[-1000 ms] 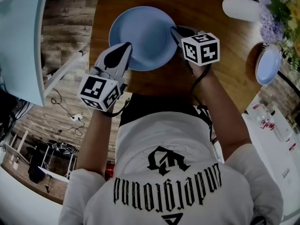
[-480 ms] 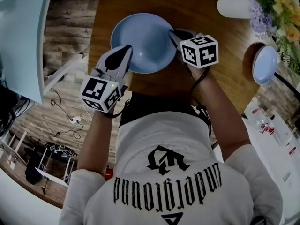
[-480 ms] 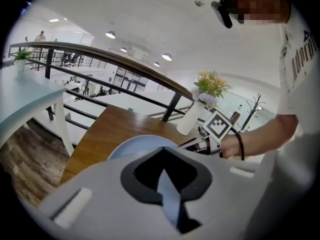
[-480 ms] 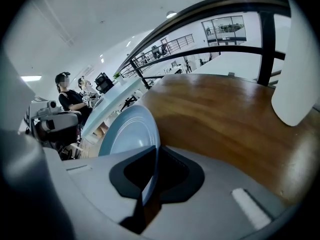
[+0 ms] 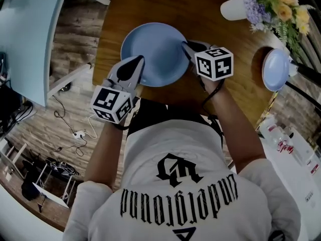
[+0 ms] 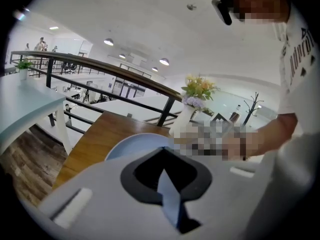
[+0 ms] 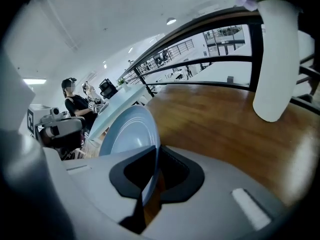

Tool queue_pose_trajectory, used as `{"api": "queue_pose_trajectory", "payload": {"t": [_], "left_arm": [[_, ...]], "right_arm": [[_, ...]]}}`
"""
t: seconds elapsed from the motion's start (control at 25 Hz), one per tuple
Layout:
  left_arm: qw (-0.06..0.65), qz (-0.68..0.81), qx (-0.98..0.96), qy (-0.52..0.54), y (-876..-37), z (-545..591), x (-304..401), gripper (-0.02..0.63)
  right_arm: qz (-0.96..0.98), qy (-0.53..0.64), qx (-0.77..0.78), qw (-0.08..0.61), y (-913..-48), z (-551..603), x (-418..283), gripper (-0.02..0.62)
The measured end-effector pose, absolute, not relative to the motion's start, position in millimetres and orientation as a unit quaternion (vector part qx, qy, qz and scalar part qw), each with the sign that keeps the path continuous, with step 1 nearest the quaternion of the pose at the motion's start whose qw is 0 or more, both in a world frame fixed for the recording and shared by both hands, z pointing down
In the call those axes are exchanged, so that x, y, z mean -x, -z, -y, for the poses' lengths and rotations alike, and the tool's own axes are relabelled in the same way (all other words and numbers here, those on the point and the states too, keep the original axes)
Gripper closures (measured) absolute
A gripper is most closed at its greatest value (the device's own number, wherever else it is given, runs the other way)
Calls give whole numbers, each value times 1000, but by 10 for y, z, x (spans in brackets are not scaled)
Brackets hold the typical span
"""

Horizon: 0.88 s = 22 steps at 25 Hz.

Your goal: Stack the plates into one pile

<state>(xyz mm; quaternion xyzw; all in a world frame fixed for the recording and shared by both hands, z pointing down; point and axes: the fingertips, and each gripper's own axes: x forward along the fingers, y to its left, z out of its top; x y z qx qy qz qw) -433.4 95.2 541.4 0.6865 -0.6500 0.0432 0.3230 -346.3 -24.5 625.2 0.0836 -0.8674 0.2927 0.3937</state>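
Observation:
A large pale blue plate point(image 5: 154, 54) hangs above the round wooden table point(image 5: 220, 92), carried between both grippers. My left gripper point(image 5: 135, 65) is shut on its near left rim, and the thin rim point(image 6: 167, 194) runs between the jaws in the left gripper view. My right gripper point(image 5: 187, 46) is shut on the right rim. In the right gripper view the large plate point(image 7: 127, 134) stands edge-on and tilted between the jaws. A smaller blue plate point(image 5: 276, 69) lies on the table at the far right.
A white vase point(image 5: 233, 8) with flowers point(image 5: 273, 4) stands at the table's back right, the vase point(image 7: 275, 59) close ahead in the right gripper view. A pale blue table point(image 5: 27, 39) is at the left, beyond a strip of plank floor. A black railing point(image 6: 100, 69) runs behind.
Both grippers have risen together with the large plate, still shut on its rim. In the head view the small plate, vase and flowers have slid left as the camera turned.

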Motion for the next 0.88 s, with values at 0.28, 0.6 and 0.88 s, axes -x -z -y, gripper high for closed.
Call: {"api": "queue_pose_trajectory", "payload": {"t": [0.28, 0.6, 0.88], "left_arm": [[288, 659, -693, -41, -5024, -894, 3986, 560], [252, 663, -704, -48, -4657, -814, 3540, 560], [213, 669, -710, -58, -4271, -752, 3203, 560]], "right_arm": [[881, -284, -93, 367, -5828, 331, 3088, 575], [895, -279, -106, 333, -5407, 455, 2678, 575], [906, -276, -115, 299, -5023, 554, 2301, 575]]}}
